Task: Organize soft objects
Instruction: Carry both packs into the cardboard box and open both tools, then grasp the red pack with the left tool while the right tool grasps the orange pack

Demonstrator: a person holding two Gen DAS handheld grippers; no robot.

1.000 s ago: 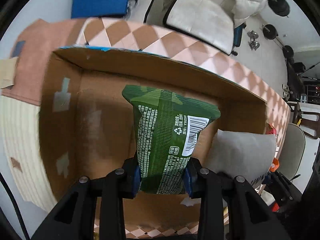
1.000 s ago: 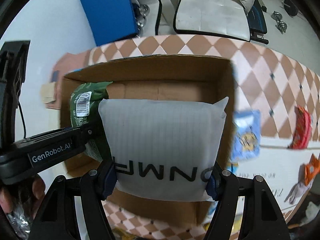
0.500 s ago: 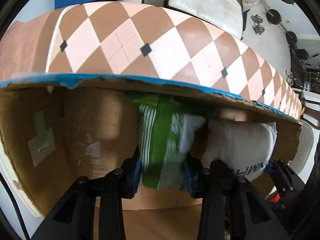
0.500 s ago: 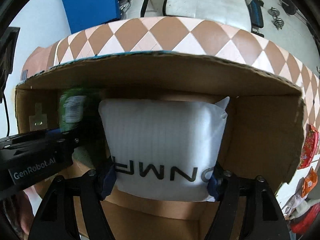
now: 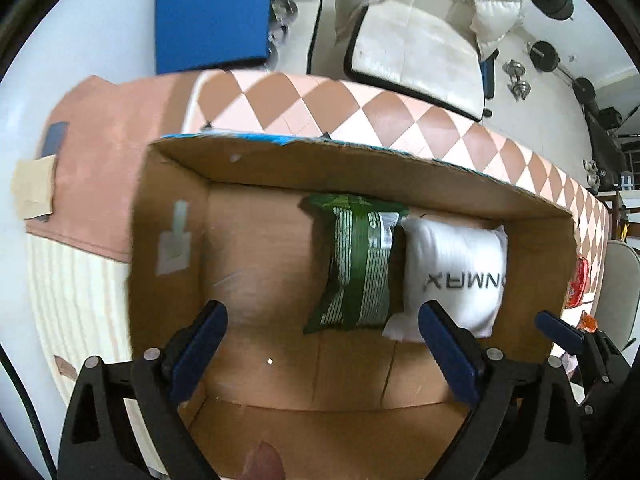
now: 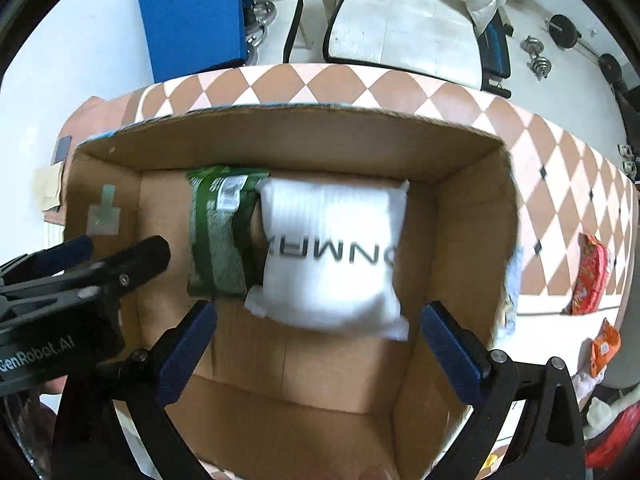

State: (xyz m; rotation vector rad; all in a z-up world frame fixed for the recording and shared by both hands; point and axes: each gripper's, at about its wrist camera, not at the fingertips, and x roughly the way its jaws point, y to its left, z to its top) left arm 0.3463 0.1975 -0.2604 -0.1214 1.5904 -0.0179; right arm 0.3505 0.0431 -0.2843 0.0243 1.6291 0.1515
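Packets lie side by side against the far wall of the cardboard box (image 5: 168,240): green packet (image 5: 356,264) left, white packet (image 5: 456,276) touching its right. Left gripper (image 5: 320,344) and right gripper (image 6: 316,340) gape wide, empty. Orange pouches (image 6: 590,276) right of the box look left to pack.

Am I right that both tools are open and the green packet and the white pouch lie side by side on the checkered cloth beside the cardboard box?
Not quite: the left tool and right tool are indeed open, and the green packet and white pouch do lie side by side, but inside the cardboard box, not on the cloth. Both wrist views show this.
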